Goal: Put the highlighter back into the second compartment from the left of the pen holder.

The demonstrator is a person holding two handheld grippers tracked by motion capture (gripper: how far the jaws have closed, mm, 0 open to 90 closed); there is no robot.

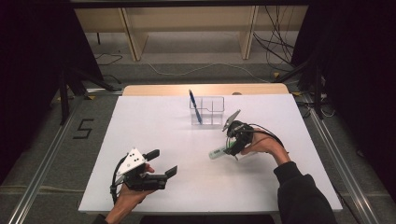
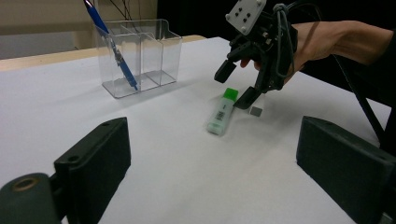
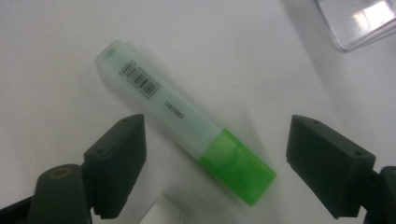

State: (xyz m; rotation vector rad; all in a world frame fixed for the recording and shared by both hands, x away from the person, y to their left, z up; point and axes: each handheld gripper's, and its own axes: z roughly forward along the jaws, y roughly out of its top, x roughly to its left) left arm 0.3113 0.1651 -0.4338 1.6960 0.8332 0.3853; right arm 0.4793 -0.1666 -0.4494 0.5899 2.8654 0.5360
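Centrally in the right gripper view, a green highlighter [image 3: 184, 122] lies flat on the white table [image 1: 163, 126], its cap between the wide-spread jaws of the right gripper [image 1: 233, 140]. Lower left in the high view, the left gripper [image 1: 161, 163] hangs wide and empty. Upper centre, a clear organizer [image 1: 208, 110] holds a blue pen [image 1: 194, 106].

A white bench [image 1: 154, 140] fills the middle of the high view. On it, toward the upper centre, stands a clear divided holder [image 1: 208, 111] with a blue pen [image 1: 194, 106] leaning inside. Right of centre lies a pale highlighter [image 1: 218, 152] with a green cap, flat on the surface.
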